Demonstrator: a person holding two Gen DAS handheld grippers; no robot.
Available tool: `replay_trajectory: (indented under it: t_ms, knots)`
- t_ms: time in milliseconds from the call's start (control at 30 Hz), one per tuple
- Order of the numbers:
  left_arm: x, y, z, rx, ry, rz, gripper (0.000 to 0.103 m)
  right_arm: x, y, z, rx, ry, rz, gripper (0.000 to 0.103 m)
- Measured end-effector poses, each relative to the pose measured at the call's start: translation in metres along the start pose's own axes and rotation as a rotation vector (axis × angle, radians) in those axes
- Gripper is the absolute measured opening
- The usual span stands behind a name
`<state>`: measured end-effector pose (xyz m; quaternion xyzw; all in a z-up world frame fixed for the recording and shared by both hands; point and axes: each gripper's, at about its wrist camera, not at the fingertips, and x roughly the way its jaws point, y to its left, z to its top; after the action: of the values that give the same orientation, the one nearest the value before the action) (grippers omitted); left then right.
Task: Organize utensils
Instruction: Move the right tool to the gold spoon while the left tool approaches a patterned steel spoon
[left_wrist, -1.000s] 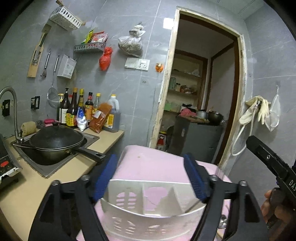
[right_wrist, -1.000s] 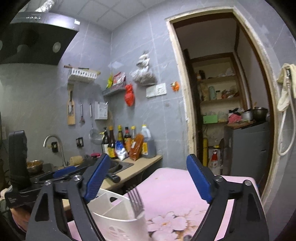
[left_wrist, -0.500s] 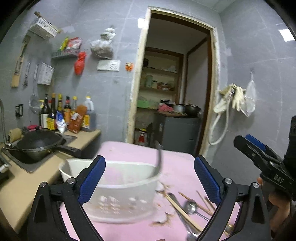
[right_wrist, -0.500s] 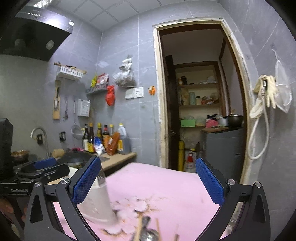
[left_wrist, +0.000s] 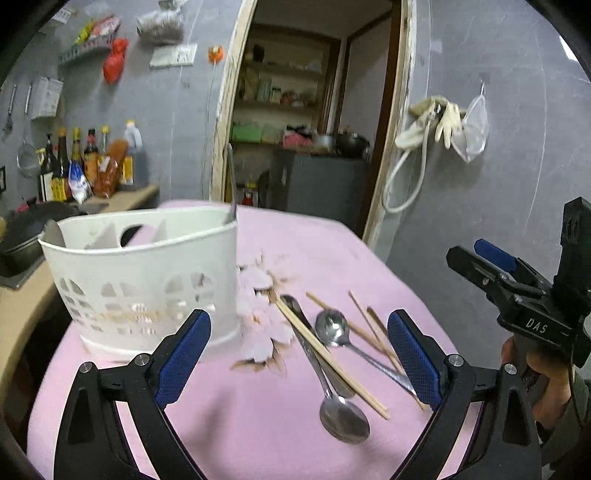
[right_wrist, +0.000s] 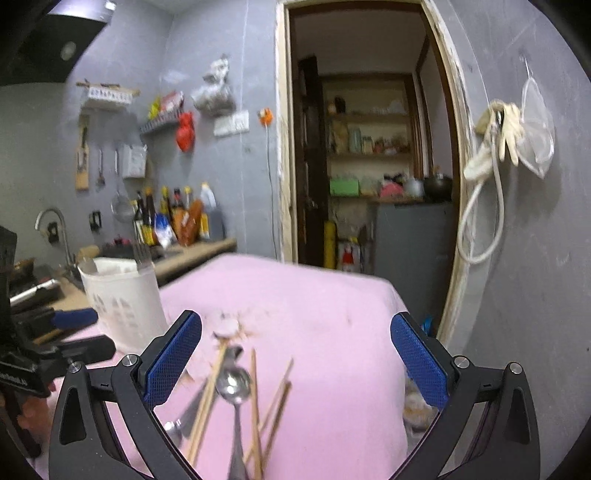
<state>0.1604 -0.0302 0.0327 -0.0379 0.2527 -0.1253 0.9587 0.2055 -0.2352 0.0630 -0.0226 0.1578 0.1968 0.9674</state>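
Spoons and chopsticks lie between the left claw's wide-spread fingers.

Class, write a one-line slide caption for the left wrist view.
Open left gripper above spoons and chopsticks beside a white caddy on pink cloth.

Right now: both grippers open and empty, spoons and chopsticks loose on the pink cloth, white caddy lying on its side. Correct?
One error: the white caddy stands upright on the pink cloth, a fork standing in it, as the left wrist view shows. The rest holds: left gripper and right gripper open and empty, spoons and chopsticks loose.
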Motion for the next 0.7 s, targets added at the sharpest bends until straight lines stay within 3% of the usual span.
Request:
replay_trajectory:
  t_ms: [133, 300, 500, 633, 700]
  knots:
    - [0.011, -0.003, -0.003, -0.001, 0.067, 0.0, 0.093, 0.012, -0.006, -0.011, 0.023, 0.092, 0.0, 0.096]
    - [0.034, -0.002, -0.011, -0.022, 0.196, -0.028, 0.087, 0.032, -0.008, -0.025, 0.026, 0.215, 0.02, 0.064]
    - [0.063, 0.003, -0.021, -0.057, 0.356, -0.062, 0.056, 0.052, -0.003, -0.04, -0.008, 0.343, 0.05, 0.04]
    - [0.081, 0.002, -0.027, -0.048, 0.465, -0.072, 0.037, 0.061, -0.001, -0.046, -0.031, 0.399, 0.061, 0.033]
    - [0.087, 0.001, -0.031, -0.04, 0.498, -0.063, 0.032, 0.066, 0.002, -0.048, -0.048, 0.432, 0.066, 0.031]
